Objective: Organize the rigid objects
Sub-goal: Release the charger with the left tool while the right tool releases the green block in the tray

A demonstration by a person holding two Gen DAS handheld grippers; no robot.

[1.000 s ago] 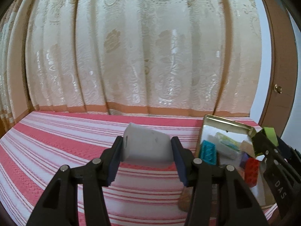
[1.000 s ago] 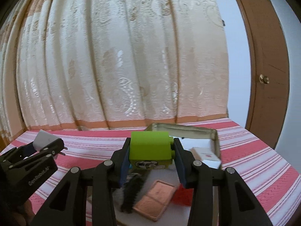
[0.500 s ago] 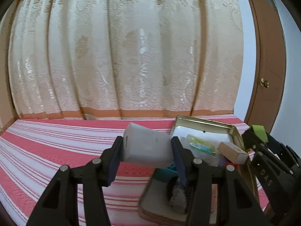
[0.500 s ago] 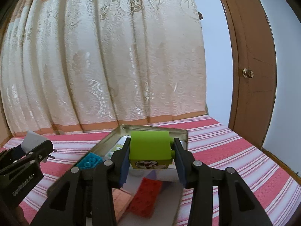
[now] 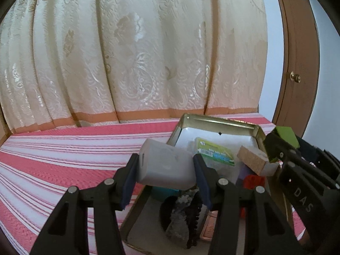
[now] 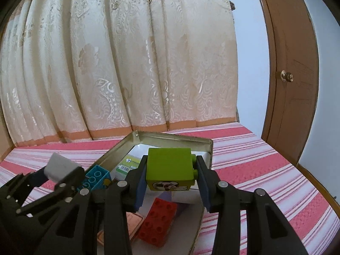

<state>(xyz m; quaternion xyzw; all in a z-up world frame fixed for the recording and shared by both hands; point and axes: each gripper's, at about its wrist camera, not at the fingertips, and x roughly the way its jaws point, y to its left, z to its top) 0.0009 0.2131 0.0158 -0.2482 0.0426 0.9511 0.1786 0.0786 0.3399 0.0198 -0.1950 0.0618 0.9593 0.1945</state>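
Both grippers loaded over the tin

Left gripper (image 5: 165, 173) clamps a white block (image 5: 164, 166); right gripper (image 6: 171, 177) clamps a lime-green toy brick (image 6: 170, 166). Both hang above the open metal tin (image 6: 170, 137) on the striped cloth (image 5: 63, 153), holding a red brick (image 6: 158, 222) and teal brick (image 6: 95, 175).

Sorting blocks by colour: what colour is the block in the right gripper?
Lime green block, a printed picture on its lower face; clearest in the right wrist view.

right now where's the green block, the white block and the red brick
green block (image 6: 170, 165), right wrist view, on its front face between the fingers
white block (image 5: 165, 165), left wrist view, on its broad front face
red brick (image 6: 158, 225), right wrist view, on its studded top, inside the tin
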